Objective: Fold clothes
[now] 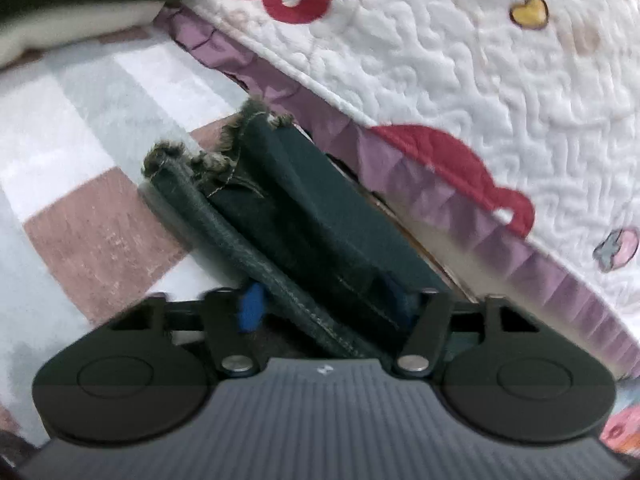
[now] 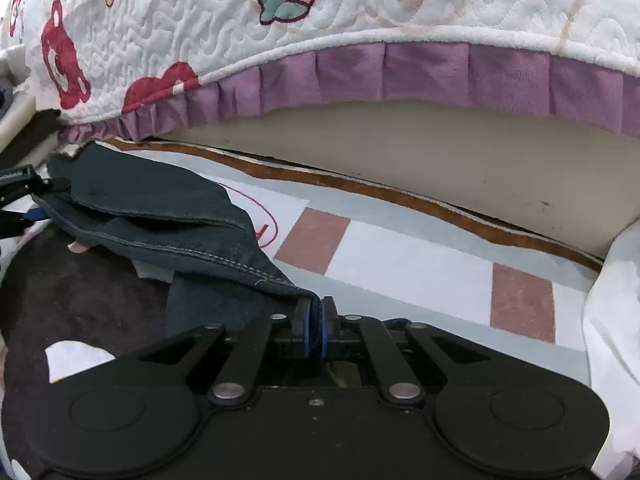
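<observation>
A dark denim garment (image 1: 304, 216) lies folded on the checked mat, its frayed hem (image 1: 224, 148) pointing away. My left gripper (image 1: 326, 304) has this folded denim packed between its fingers, and the blue pad (image 1: 252, 308) touches the rolled seam; the other pad is hidden. In the right wrist view the denim (image 2: 160, 216) stretches from the left gripper (image 2: 44, 200) at the far left down to my right gripper (image 2: 314, 304). The right gripper is shut on the stitched corner of the hem, low over the mat.
A white quilted bedspread (image 2: 360, 12) with a purple frill (image 2: 420, 68) hangs over the beige bed base (image 2: 440, 152) just behind the denim. The checked floor mat (image 2: 400, 256) spreads to the right. A white cloth (image 2: 612, 300) lies at the right edge and a dark brown fabric (image 2: 80, 288) lies at the lower left.
</observation>
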`<action>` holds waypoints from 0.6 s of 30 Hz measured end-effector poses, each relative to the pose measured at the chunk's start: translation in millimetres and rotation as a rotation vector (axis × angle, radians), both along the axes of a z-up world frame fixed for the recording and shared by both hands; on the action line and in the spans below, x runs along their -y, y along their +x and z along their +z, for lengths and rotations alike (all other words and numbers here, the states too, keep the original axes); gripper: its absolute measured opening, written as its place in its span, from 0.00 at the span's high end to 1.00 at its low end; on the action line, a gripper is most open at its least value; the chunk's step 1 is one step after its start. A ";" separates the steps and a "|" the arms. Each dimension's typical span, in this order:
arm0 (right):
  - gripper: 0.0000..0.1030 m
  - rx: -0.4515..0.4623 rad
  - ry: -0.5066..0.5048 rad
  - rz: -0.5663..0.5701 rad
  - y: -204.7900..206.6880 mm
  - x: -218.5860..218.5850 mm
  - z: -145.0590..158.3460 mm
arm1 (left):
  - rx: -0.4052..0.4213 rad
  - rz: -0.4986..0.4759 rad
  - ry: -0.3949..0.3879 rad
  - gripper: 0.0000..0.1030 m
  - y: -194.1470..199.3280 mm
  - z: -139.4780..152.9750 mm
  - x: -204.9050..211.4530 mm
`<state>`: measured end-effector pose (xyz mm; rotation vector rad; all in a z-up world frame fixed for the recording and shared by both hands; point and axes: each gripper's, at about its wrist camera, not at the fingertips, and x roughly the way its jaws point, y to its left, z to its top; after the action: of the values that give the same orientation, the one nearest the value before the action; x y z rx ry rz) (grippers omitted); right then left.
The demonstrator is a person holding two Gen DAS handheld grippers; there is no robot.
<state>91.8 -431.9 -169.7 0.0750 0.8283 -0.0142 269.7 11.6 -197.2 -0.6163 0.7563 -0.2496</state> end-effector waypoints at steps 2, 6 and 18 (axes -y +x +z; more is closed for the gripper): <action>0.94 0.013 0.024 0.002 -3.0 1.7 -0.3 | 0.014 -0.031 0.034 0.94 1.9 1.3 1.3; 0.94 0.022 0.046 0.057 -12.2 -2.0 -0.6 | 0.057 -0.039 0.065 0.95 1.9 12.8 0.4; 0.95 0.068 0.222 0.258 -62.1 -75.6 29.8 | 0.325 0.079 0.208 0.96 -53.5 98.6 -78.1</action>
<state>29.7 -356.4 -139.9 0.1763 0.7642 0.3221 216.3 89.7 -98.5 -0.3937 0.4363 -0.1894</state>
